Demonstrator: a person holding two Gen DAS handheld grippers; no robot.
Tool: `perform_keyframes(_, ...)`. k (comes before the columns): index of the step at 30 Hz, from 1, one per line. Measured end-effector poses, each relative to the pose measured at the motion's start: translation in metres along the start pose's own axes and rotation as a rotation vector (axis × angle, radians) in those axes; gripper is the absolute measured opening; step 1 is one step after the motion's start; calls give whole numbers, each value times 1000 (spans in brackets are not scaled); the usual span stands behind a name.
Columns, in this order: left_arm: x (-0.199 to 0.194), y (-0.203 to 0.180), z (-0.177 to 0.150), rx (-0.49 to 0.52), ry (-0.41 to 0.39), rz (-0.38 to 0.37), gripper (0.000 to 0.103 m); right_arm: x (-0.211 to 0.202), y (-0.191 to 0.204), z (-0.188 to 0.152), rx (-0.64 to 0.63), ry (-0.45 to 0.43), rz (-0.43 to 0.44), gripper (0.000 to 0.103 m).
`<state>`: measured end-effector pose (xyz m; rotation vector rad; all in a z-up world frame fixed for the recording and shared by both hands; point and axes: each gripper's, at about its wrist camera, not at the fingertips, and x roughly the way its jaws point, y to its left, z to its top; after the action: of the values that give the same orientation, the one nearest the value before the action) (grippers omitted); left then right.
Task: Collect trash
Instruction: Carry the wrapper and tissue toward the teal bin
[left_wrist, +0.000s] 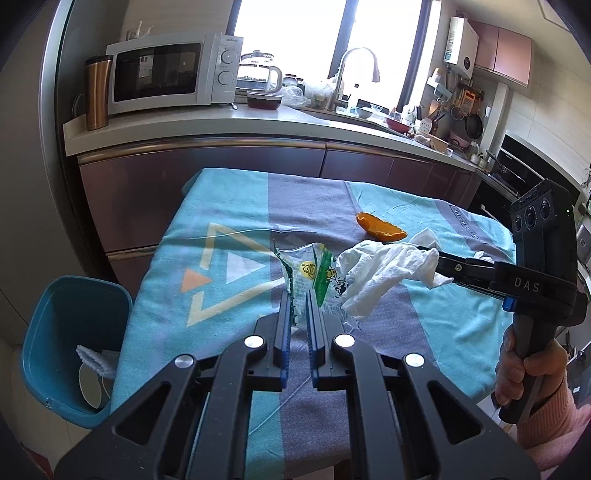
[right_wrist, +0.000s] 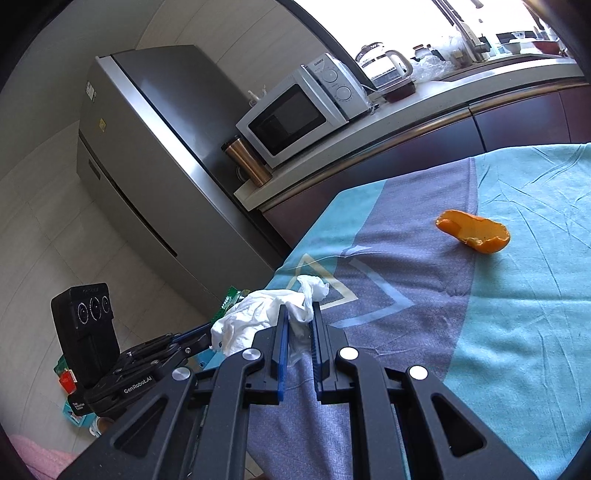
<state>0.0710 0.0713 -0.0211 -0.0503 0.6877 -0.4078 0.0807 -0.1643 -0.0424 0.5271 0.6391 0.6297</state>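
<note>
Left gripper (left_wrist: 297, 308): its fingers (left_wrist: 284, 317) are drawn close together and pinch the torn edge of a clear plastic wrapper (left_wrist: 314, 277) printed in green and yellow. The wrapper stands up just beyond the fingertips, above the desk (left_wrist: 221, 229), which is covered by a turquoise and grey cloth with a triangle pattern.

Right gripper (right_wrist: 298, 314): its fingers (right_wrist: 281, 332) are likewise nearly pressed together and pinch a crumpled white tissue (right_wrist: 255, 314). The tissue bulges out to the left of the fingertips and a twisted end rises just above them. In the left wrist view the same tissue (left_wrist: 384, 269) hangs from the right gripper's tips (left_wrist: 439, 264), touching or just beside the wrapper; a hand (left_wrist: 524, 365) in a pink sleeve holds that gripper's handle.

An orange peel (left_wrist: 380, 227) lies on the cloth beyond both sets of fingers, apart from wrapper and tissue; seen from the right wrist, the peel (right_wrist: 474, 230) is ahead and to the right of the fingertips, untouched.

A blue waste bin (left_wrist: 70, 343) stands on the floor to the left of the left fingers, beside the desk edge, with white items inside.

Background, far beyond the fingers: a kitchen counter with a white microwave (left_wrist: 166, 75), a copper travel mug (left_wrist: 96, 96) and a glass kettle (left_wrist: 258, 72); a grey refrigerator (right_wrist: 147, 147) stands at the counter's end.
</note>
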Motion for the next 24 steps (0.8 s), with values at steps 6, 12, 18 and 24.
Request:
perform_keyframes(6,-8,14,-3,-21,-11,25,8,11,8,-1,-7,19,15,10)
perform_keyframes(12,-16,26,-7,-44,-17,52,8,23,16,0,-17,37,27,10)
perform_keyframes(18,-22,39,-8,-69,-24,73,8,34,25,-1,-29,58,44,10)
perform_keyframes(24,-30,50,-10,-90,-36,100,8,46,35,0,-45,77,63,10)
